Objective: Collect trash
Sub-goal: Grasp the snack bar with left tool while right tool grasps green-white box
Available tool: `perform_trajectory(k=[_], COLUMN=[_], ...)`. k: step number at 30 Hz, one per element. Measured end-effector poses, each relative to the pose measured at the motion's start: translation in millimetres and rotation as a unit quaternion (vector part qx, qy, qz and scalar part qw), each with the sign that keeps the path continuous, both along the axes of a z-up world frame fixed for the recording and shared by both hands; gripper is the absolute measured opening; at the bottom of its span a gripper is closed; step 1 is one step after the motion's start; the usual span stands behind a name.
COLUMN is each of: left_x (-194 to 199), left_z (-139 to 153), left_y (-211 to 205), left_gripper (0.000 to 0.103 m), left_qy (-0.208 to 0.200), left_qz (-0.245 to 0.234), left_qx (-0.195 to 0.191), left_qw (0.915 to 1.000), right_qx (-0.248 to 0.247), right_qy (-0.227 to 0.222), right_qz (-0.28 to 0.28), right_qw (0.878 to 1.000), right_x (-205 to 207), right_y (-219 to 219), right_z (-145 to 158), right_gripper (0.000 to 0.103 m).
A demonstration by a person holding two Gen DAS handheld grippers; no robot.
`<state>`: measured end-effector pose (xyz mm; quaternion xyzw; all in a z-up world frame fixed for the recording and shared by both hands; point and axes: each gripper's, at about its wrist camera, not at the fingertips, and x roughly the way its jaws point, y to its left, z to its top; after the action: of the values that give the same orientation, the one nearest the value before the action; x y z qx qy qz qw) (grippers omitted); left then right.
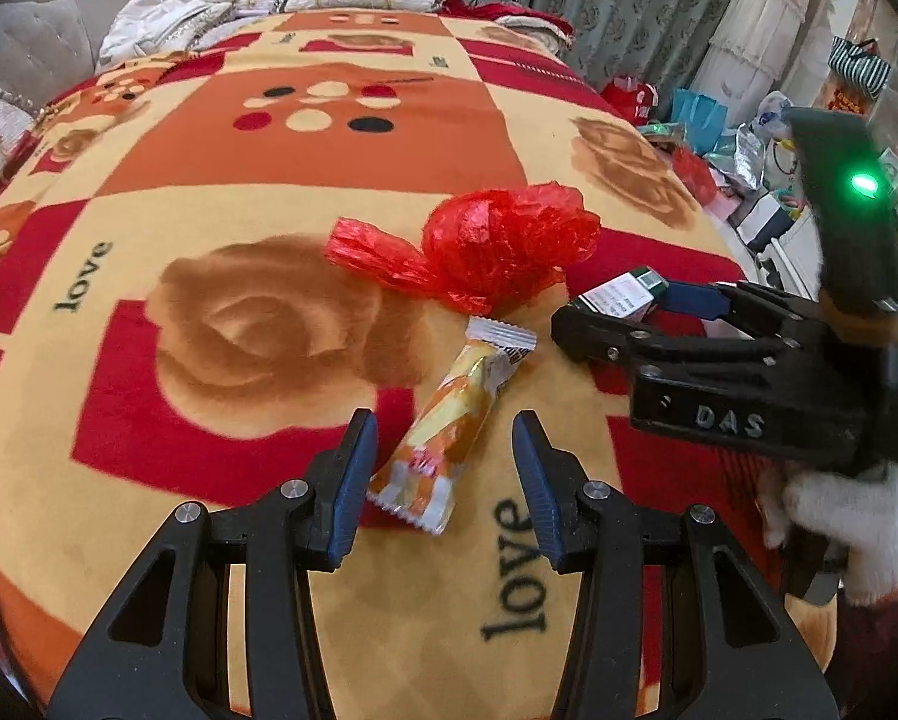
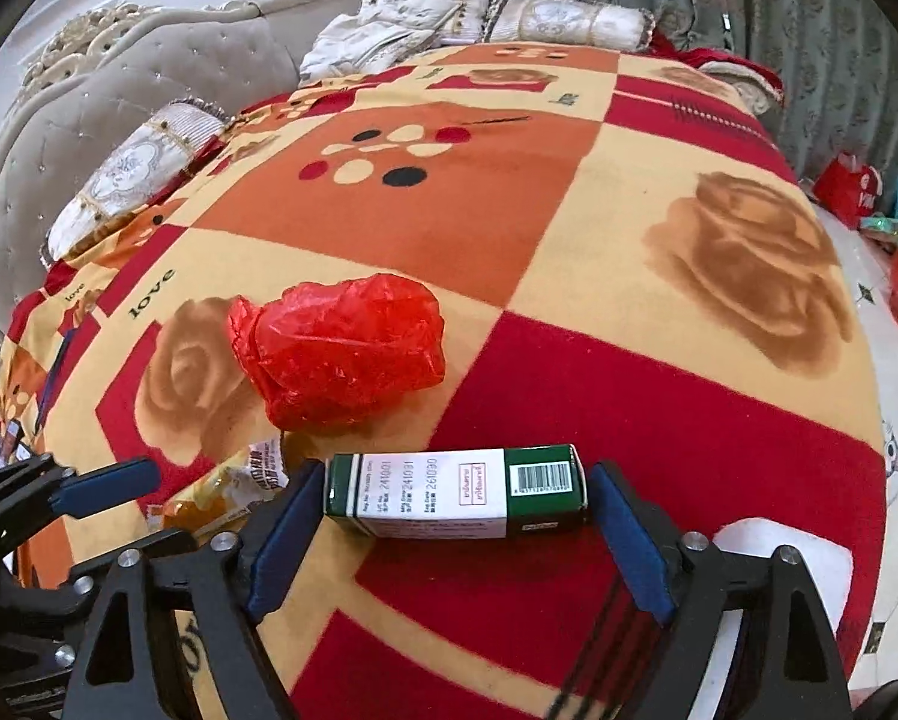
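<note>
Three pieces of trash lay on the patterned blanket (image 1: pixel 257 138), each one of a kind: one snack wrapper, one small carton, one red plastic bag.

Nearest the left gripper (image 1: pixel 443 468), the orange-and-yellow snack wrapper (image 1: pixel 443 420) lay between fingers spread wide, its lower end level with the pads, not yet pinched. To the wrapper's right, the green-and-white carton (image 2: pixel 455 495) sat lengthwise between the right gripper's (image 2: pixel 455 540) fingers, both pads at or touching its ends; whether it was truly clamped I could not tell. Just beyond the wrapper's far end lay the crumpled red bag (image 1: pixel 485 246), touching or nearly touching it.

The risks, as I judged them: the slick wrapper could slide out of a closing pinch or the pads could catch the plush blanket; the carton, held end to end, could pivot loose.
</note>
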<state>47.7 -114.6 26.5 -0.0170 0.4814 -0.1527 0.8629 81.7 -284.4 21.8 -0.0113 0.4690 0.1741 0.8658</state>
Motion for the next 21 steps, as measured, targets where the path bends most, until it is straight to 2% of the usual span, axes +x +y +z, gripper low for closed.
perform_trajectory(k=[2, 3, 4, 6, 8, 21], left_x=[5.0, 7.2, 10.1, 11.9, 8.8, -55.6], left_z=[-3.9, -5.1, -6.4, -7.1, -4.3, 36.2], left_y=[-2.3, -2.6, -3.1, -2.8, -2.7, -21.6], left_gripper=[0.042, 0.036, 0.021, 0.018, 0.016, 0.015], left_qy=[0.006, 0.008, 0.011, 0.019, 0.022, -0.017], left_qz=[0.003, 0.006, 0.008, 0.009, 0.009, -0.020], left_qx=[-0.006, -0.011, -0.014, -0.025, -0.036, -0.043], left_qw=[1.0000, 0.9999, 0.9998, 0.9995, 0.9991, 0.9987], right_qx=[0.008, 0.011, 0.013, 0.026, 0.036, 0.049], right_qy=[-0.008, -0.015, -0.020, -0.028, -0.034, -0.061], right_qz=[-0.001, -0.005, -0.007, -0.011, -0.015, -0.037], right_qw=[1.000, 1.000, 1.000, 0.999, 0.999, 0.996], right_x=[-5.6, -10.7, -14.3, -25.0, -38.0, -129.0], right_y=[-3.3, -6.3, -7.9, -13.7, -19.1, -45.8], right_z=[2.4, 5.3, 7.9, 14.9, 22.4, 51.5], right_gripper=[0.075, 0.075, 0.075, 0.075, 0.075, 0.075])
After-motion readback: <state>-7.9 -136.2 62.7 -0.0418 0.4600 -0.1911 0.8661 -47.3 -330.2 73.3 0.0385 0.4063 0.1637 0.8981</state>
